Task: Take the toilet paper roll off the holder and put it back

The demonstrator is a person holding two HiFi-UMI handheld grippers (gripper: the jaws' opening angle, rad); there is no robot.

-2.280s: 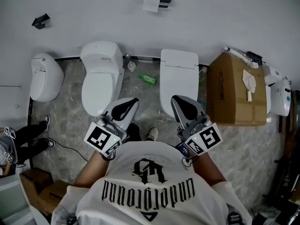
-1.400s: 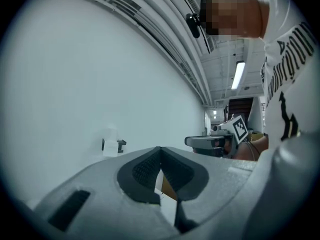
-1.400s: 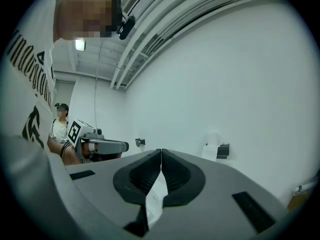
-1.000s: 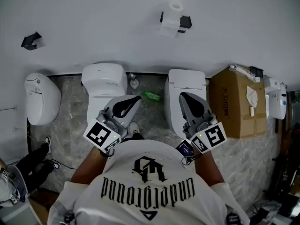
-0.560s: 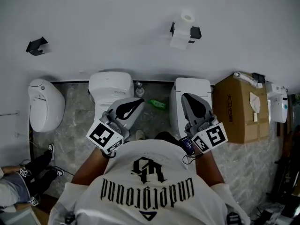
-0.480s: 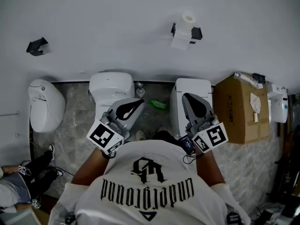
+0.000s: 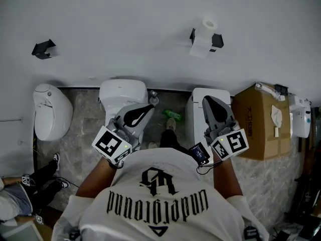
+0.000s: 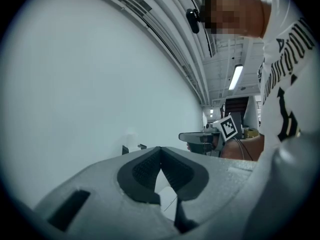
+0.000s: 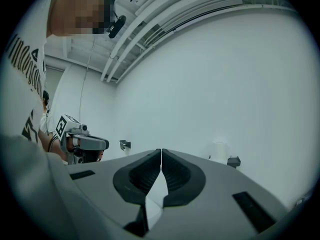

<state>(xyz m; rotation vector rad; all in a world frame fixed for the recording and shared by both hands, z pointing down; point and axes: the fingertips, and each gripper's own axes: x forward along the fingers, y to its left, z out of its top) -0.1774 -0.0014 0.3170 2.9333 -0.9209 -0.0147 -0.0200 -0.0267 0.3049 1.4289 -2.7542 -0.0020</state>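
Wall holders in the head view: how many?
2. An empty holder high on the wall's left; a holder to the right carrying the toilet paper roll. Others may lie outside view.

A toilet paper roll (image 7: 207,25) is sitting on a black holder (image 7: 216,40) on the white wall, upper right of centre, with a loose sheet hanging down. In mid-frame the left gripper (image 7: 148,107) is pointing up-frame over the middle toilet (image 7: 120,92), and the right gripper (image 7: 207,99) over the right-hand toilet (image 7: 197,115). A cardboard box (image 7: 261,127) is standing just right of that toilet.
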